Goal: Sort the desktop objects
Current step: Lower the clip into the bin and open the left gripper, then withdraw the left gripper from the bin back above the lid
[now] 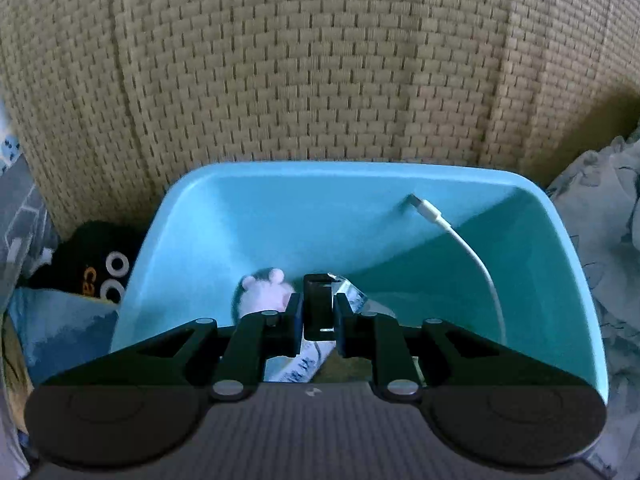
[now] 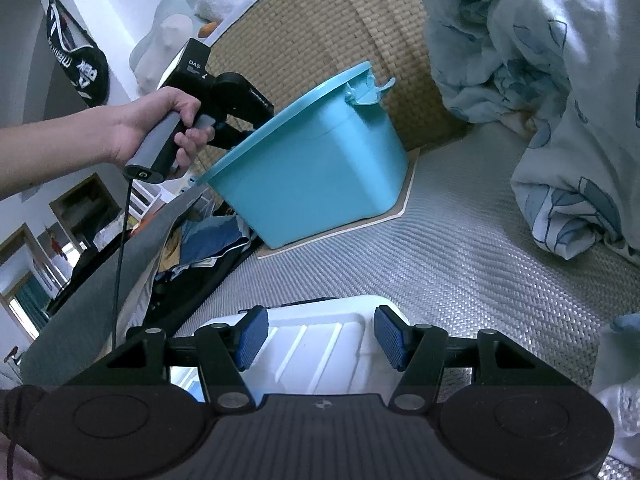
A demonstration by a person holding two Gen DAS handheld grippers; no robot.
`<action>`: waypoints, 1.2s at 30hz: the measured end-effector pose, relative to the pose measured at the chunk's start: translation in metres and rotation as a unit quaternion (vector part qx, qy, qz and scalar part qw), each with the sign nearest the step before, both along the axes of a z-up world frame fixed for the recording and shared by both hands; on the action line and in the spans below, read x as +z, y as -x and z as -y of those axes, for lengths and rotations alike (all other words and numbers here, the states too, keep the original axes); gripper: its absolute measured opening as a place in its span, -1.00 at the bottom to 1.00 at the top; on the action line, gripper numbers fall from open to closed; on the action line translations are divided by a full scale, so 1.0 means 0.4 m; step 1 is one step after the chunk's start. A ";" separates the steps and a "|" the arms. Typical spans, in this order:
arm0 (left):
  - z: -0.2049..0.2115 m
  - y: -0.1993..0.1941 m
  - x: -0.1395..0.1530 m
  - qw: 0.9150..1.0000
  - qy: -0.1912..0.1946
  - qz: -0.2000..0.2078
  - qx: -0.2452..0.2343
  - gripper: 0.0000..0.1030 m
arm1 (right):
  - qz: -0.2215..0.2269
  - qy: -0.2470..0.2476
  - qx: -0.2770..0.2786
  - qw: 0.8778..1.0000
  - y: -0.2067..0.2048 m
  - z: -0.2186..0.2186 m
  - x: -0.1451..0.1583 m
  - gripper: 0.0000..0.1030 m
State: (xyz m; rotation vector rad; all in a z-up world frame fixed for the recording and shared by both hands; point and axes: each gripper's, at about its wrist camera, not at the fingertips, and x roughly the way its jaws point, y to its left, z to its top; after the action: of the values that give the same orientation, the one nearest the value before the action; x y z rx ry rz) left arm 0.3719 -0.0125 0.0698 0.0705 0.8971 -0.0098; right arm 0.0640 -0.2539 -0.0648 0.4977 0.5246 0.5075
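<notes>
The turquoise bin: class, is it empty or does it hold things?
Not empty. The turquoise bin holds a white cable, a pink plush and a packet.

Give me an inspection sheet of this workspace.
Surface: woven grey mat; bin on a board.
Job's things: teal bin holds a pink plush, a wrapper and a white cable.
Clutter: white box, black plush, clothes.
Grippers: left gripper over the bin, shut on a black clip; right gripper open.
Cables: black cord hangs from the left handle.
Surroundings: rattan wall, bedding.
</notes>
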 end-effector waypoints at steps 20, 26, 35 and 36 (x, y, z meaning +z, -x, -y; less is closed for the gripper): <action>-0.045 0.230 0.159 0.991 0.031 0.123 -0.038 -0.06 | -0.004 -0.020 0.000 1.000 -0.011 0.018 -0.009 0.22; -0.114 0.471 0.183 0.972 0.055 0.229 0.020 -0.05 | -0.004 -0.021 -0.001 1.000 -0.010 0.017 -0.008 0.22; -0.211 0.707 0.063 0.956 0.103 0.253 0.109 0.06 | 0.005 -0.026 0.001 1.000 -0.006 0.020 -0.006 0.22; -0.203 0.716 0.052 0.960 0.088 0.245 0.100 0.06 | 0.002 -0.030 0.000 1.000 -0.009 0.022 -0.008 0.22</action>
State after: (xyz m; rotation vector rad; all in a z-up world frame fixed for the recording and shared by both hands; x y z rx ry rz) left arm 0.0854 0.0688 0.0907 -0.1793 0.4009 0.1133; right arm 0.0676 -0.2627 -0.0681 0.5538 0.5074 0.5250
